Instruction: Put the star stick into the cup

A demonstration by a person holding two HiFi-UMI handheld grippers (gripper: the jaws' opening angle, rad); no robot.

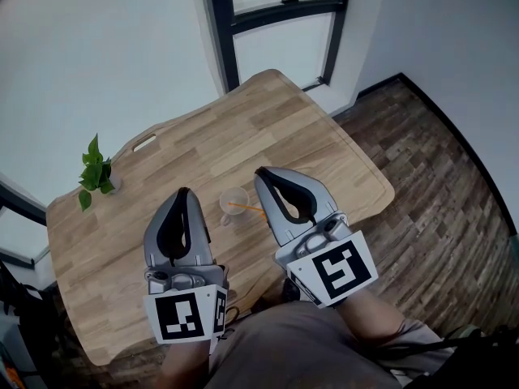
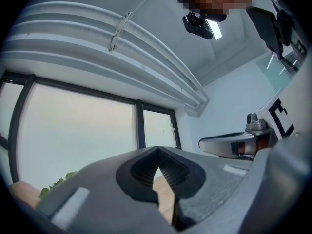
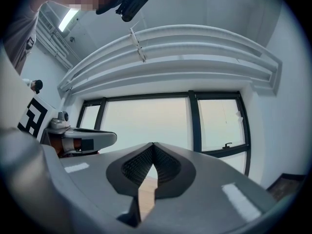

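Note:
A clear cup (image 1: 233,204) stands on the wooden table (image 1: 284,120), between my two grippers in the head view. A thin orange stick (image 1: 246,208) leans out of it to the right; its far end is hidden behind the right gripper, and no star shows. My left gripper (image 1: 183,192) is held above the table just left of the cup, jaws shut and empty (image 2: 157,151). Just right of the cup is my right gripper (image 1: 261,172), also shut on nothing (image 3: 153,146). Both gripper views look up at the windows and ceiling.
A small green plant (image 1: 95,173) stands at the table's left edge, and a handle slot (image 1: 144,143) is cut near the far edge. Windows and white wall lie beyond the table. Dark wood floor (image 1: 438,177) runs along the right.

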